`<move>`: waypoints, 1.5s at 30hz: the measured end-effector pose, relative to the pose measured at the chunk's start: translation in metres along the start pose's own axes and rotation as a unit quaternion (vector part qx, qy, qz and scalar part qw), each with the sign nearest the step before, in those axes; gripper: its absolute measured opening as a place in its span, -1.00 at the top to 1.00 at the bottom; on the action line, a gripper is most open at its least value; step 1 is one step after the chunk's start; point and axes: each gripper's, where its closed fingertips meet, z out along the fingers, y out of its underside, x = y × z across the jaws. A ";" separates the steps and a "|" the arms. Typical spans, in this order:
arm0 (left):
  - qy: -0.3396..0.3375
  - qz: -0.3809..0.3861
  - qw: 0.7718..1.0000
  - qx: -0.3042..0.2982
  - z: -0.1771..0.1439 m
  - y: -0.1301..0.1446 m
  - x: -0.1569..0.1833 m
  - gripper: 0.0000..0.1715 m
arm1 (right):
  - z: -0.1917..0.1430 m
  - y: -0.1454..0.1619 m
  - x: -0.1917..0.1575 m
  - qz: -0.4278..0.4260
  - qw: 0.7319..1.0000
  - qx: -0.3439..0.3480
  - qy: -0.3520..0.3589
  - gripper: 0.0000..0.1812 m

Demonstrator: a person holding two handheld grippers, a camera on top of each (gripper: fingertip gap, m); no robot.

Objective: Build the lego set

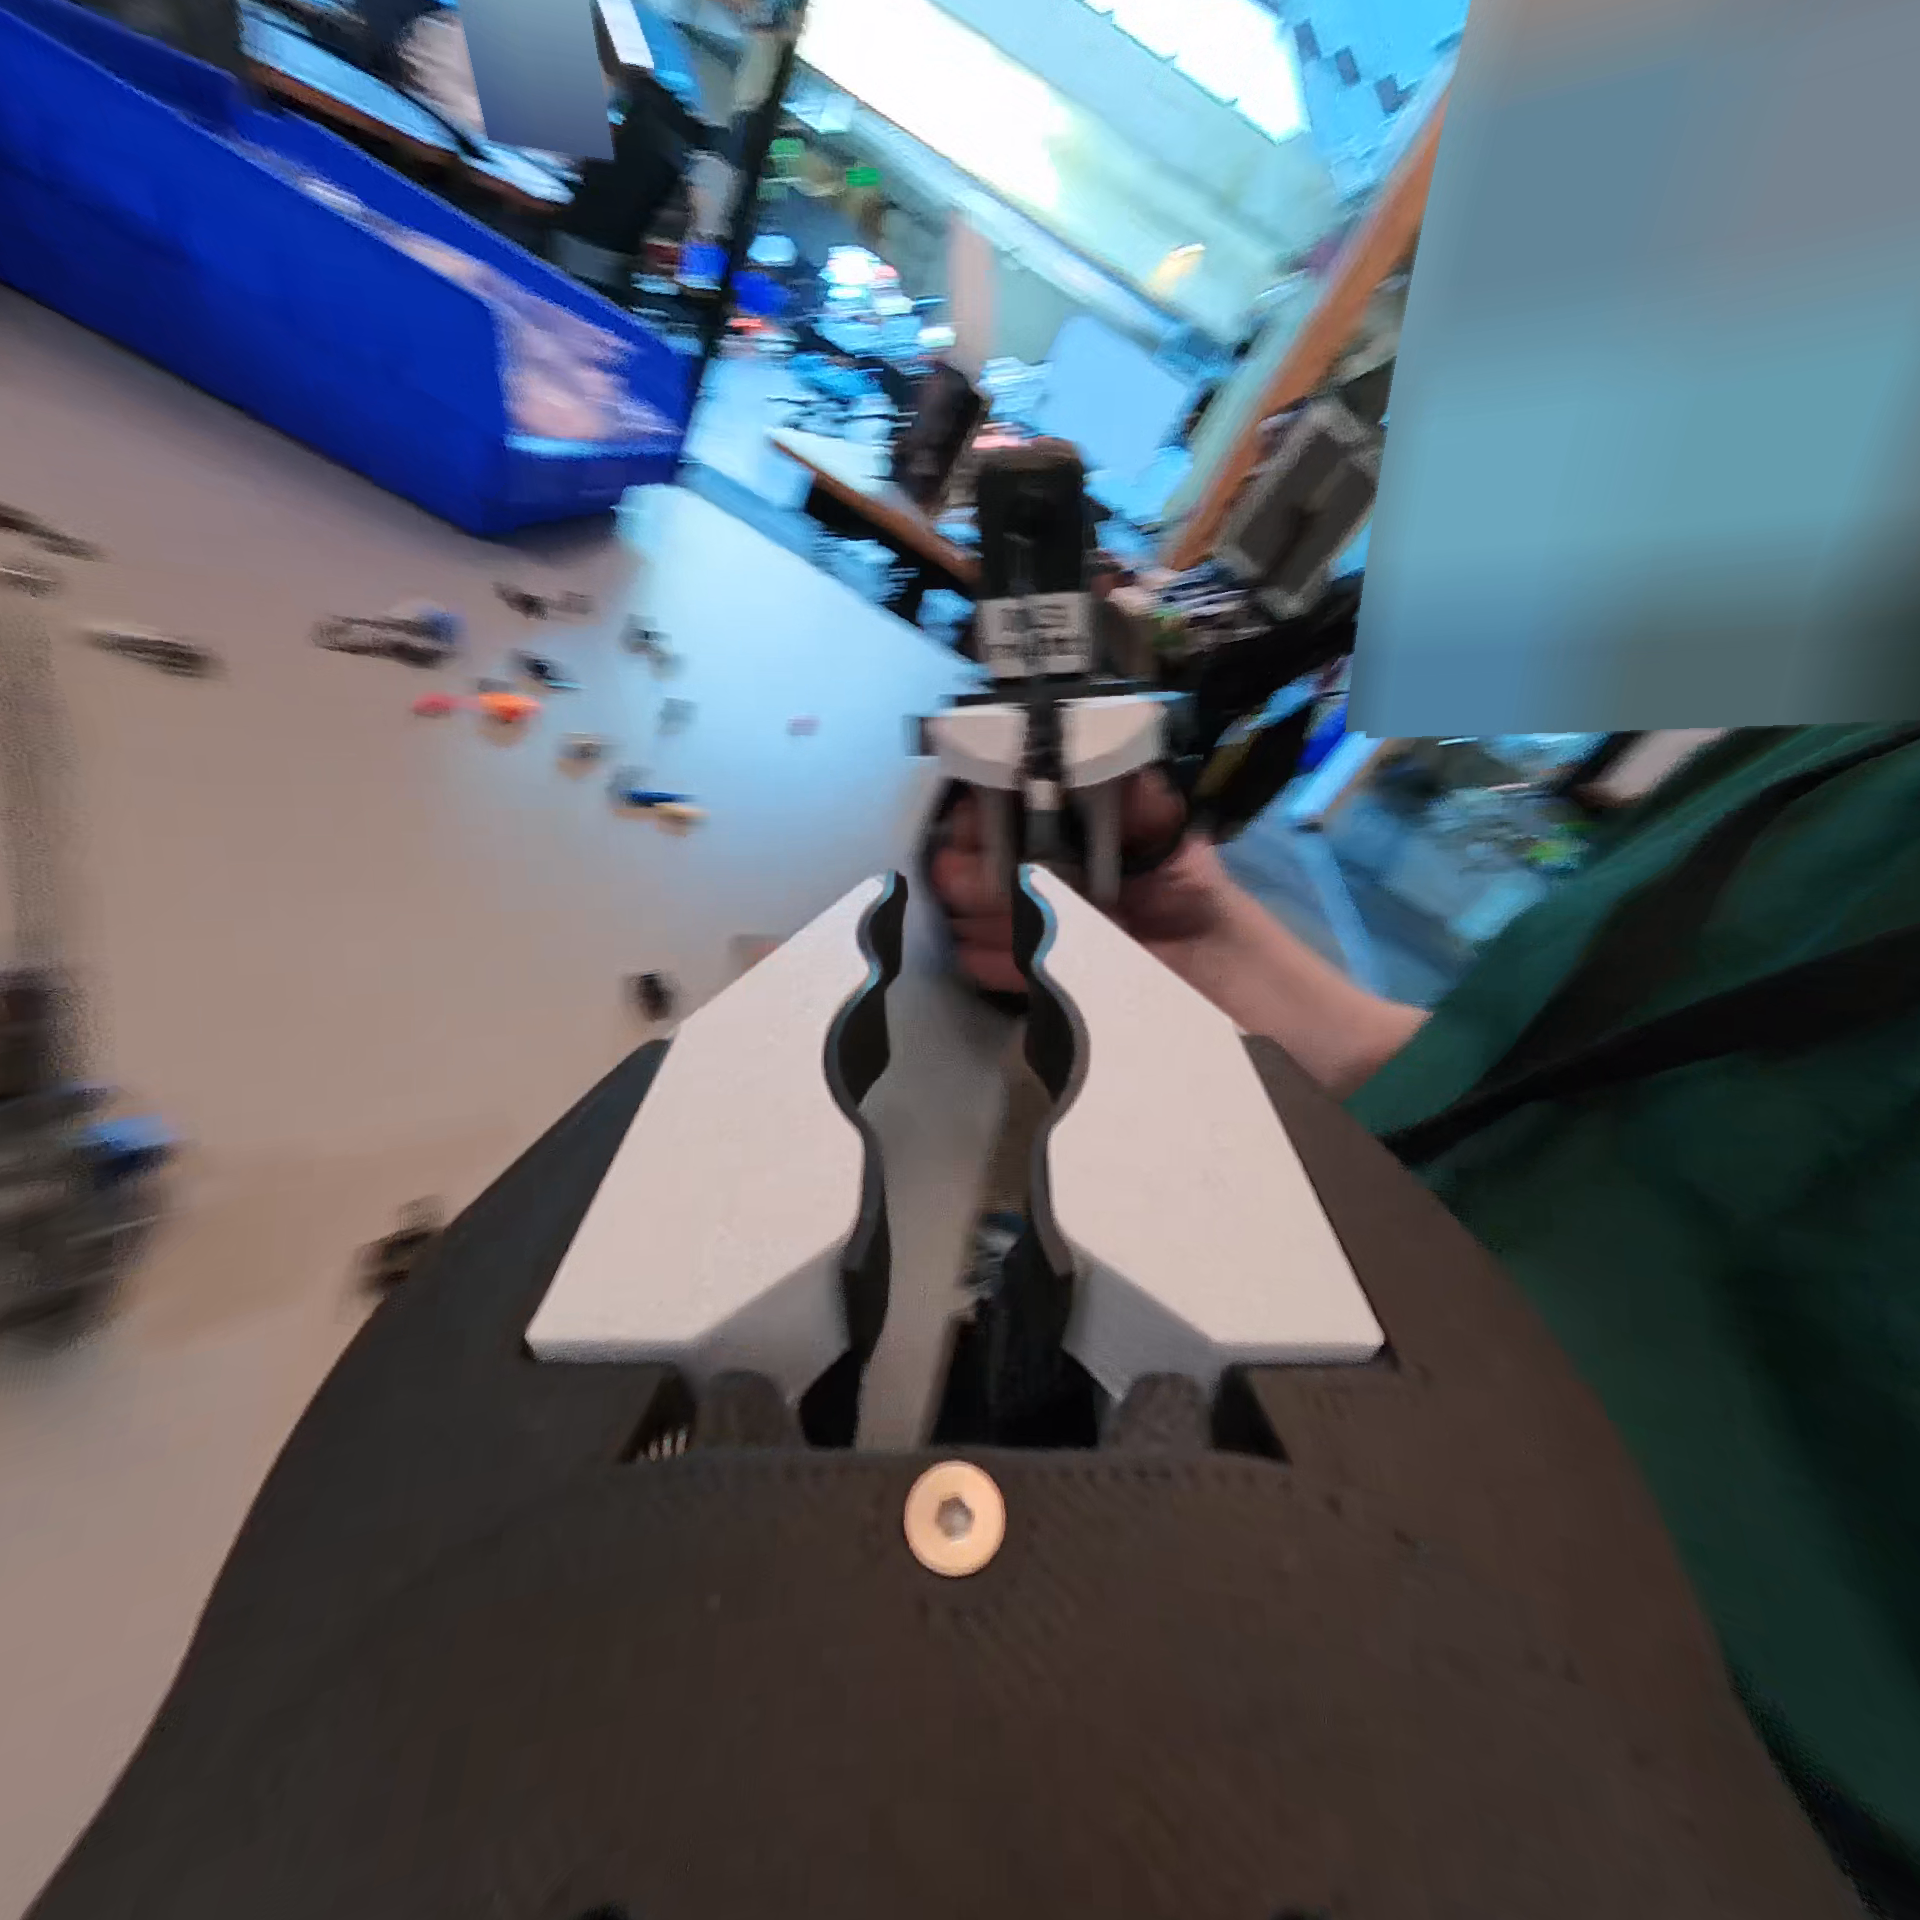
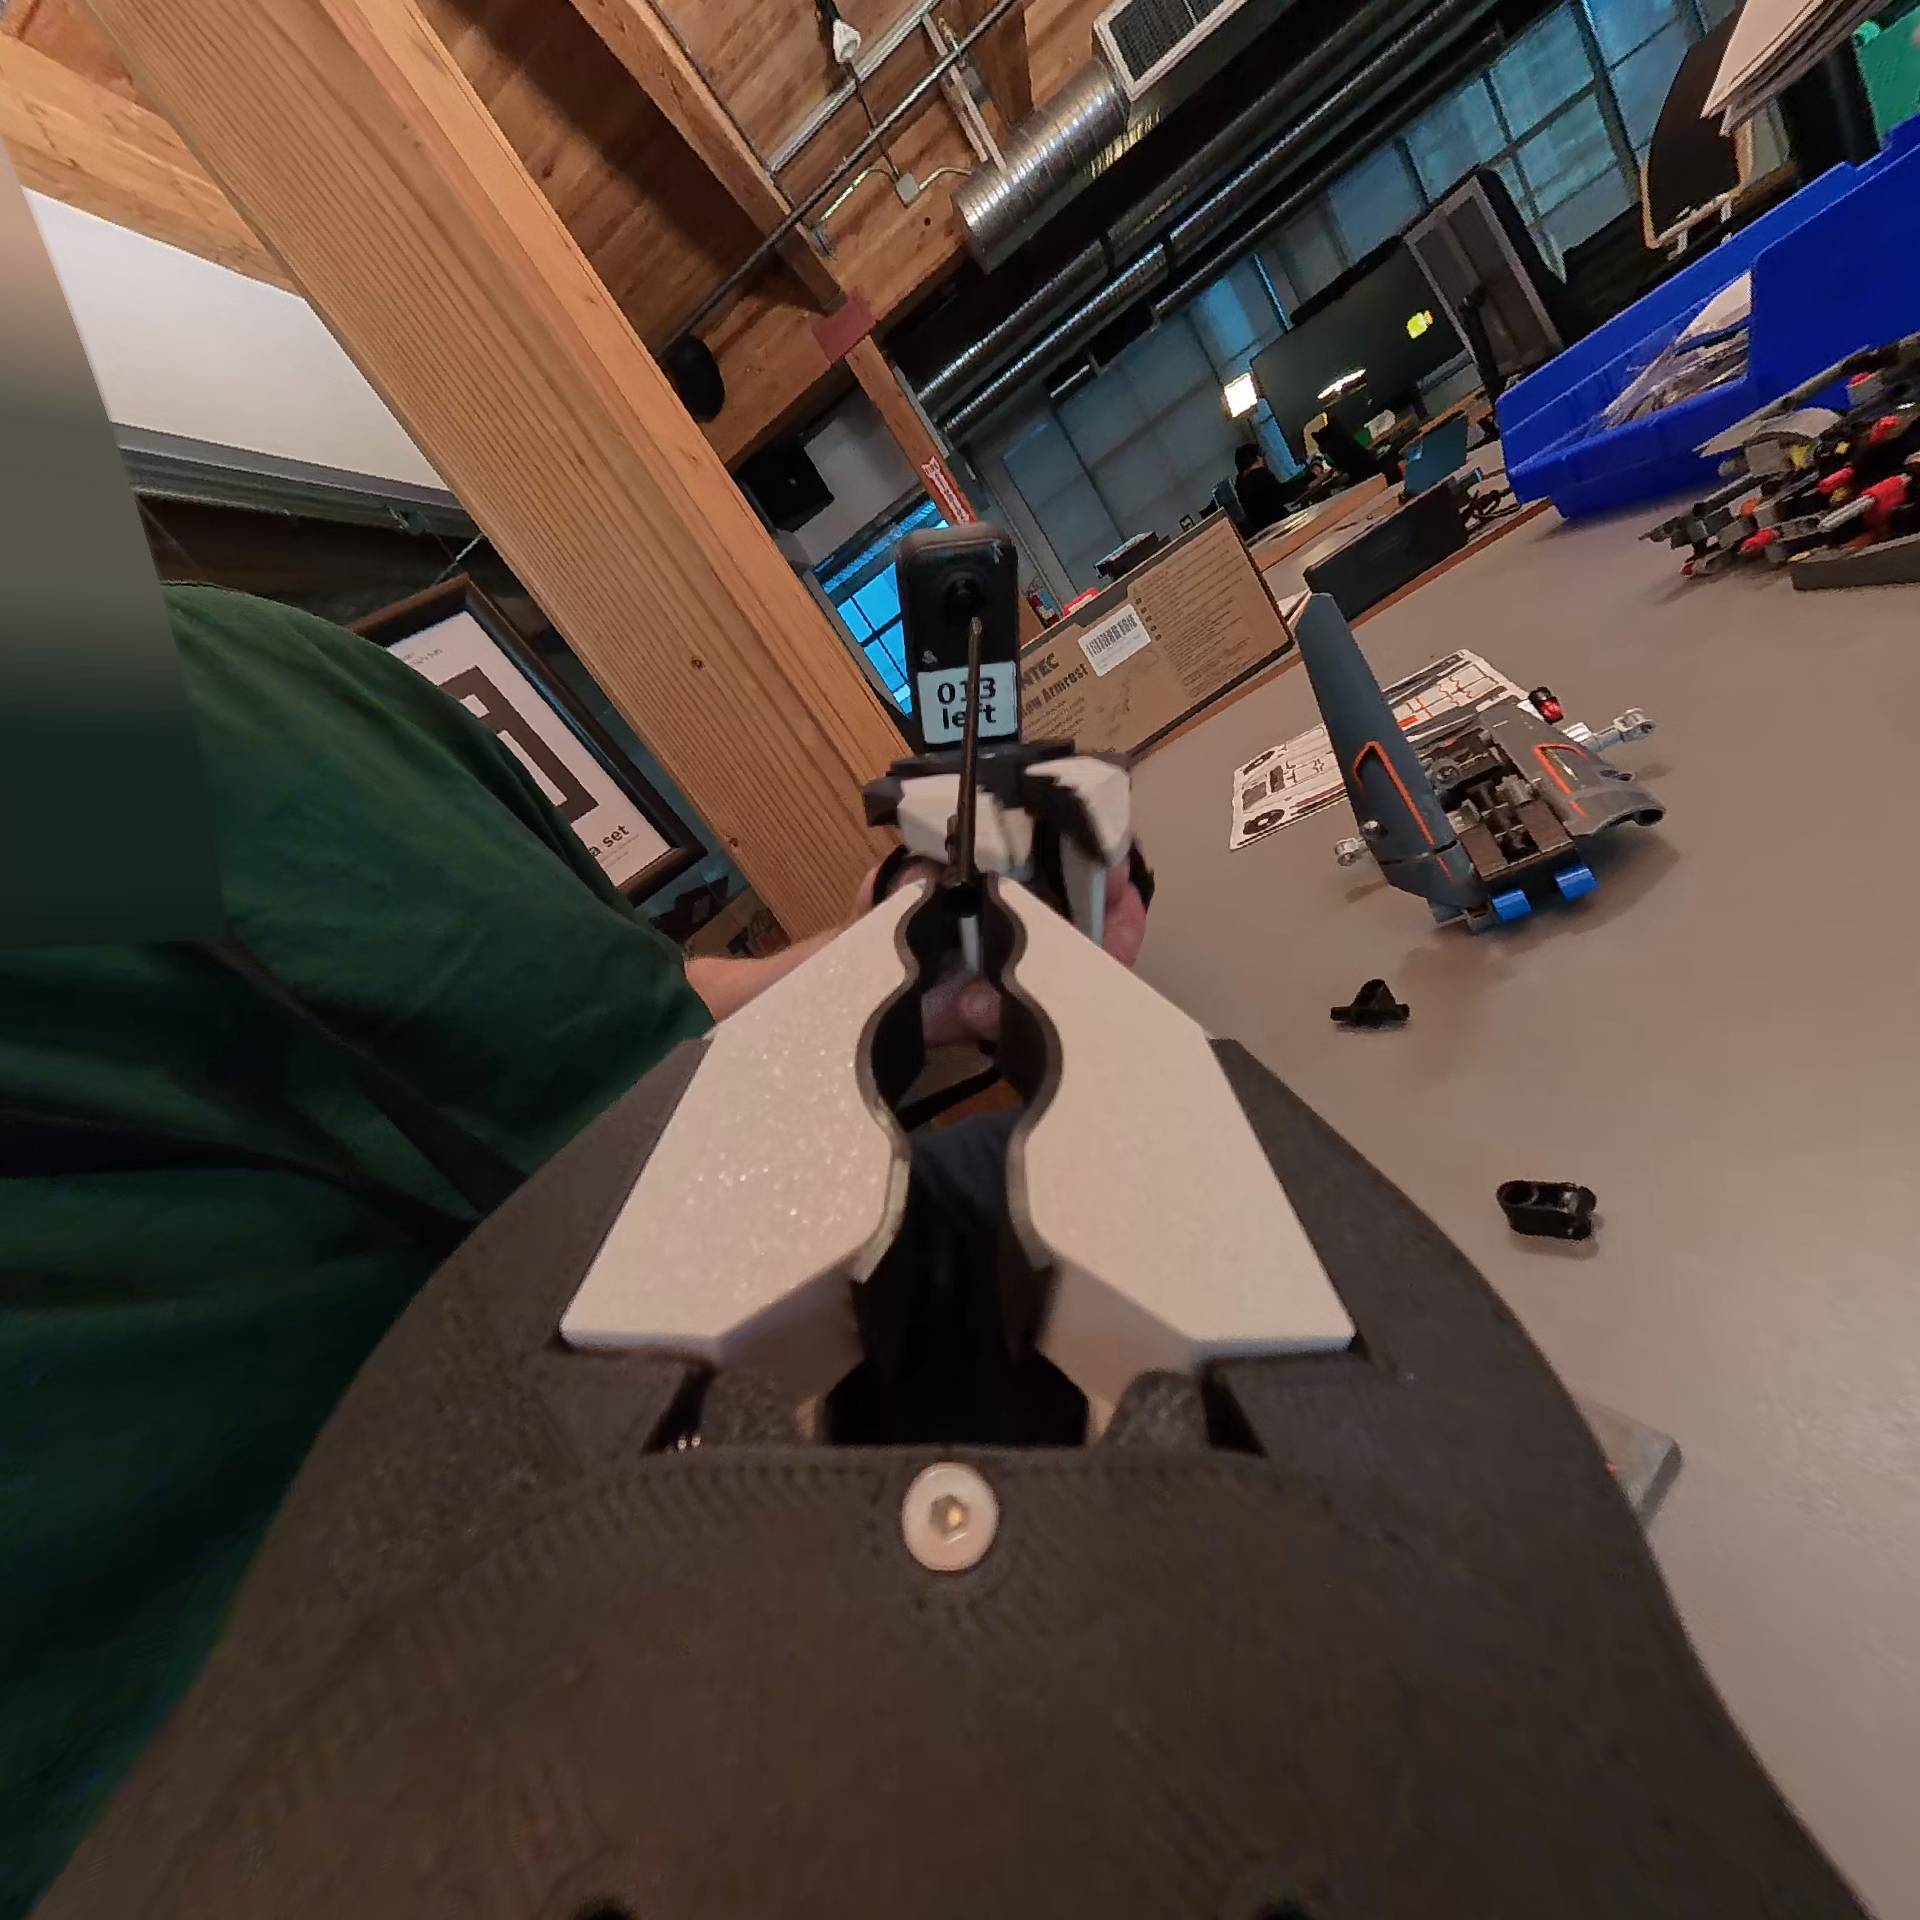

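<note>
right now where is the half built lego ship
In the right wrist view the ship sits right of centre on the grey table, partly on the instruction sheet.

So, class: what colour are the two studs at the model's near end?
Blue studs, best in the right wrist view.

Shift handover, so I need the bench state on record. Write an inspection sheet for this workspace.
Surface: grey tabletop, matte.
Job's things: part-built grey Lego model with orange stripes and blue pieces beside a white printed paper sheet; two small loose black Lego pieces lie nearer.
Clutter: blue plastic bin, pile of mixed Lego parts, brown cardboard box.
Tools: left tool open and empty; right tool shut on a thin black rod.
Cables: nothing seen.
Surroundings: slanted wooden beam; person's green sleeve.
</note>
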 end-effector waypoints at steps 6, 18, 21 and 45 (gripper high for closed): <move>-0.243 0.112 0.964 -0.006 -0.052 -0.041 -0.073 0.57 | 0.000 0.000 -0.001 0.000 1.000 0.000 -0.002 0.95; -0.314 0.107 0.938 -0.098 -0.046 -0.021 -0.122 0.88 | -0.001 0.000 -0.002 -0.004 1.000 0.001 -0.005 0.95; -0.298 0.150 0.935 -0.116 -0.043 -0.026 -0.117 1.00 | -0.001 0.000 -0.003 -0.004 1.000 0.003 -0.008 0.95; -0.152 0.265 0.927 -0.217 -0.109 -0.030 -0.116 0.72 | -0.002 -0.002 -0.003 0.004 1.000 0.007 -0.017 0.95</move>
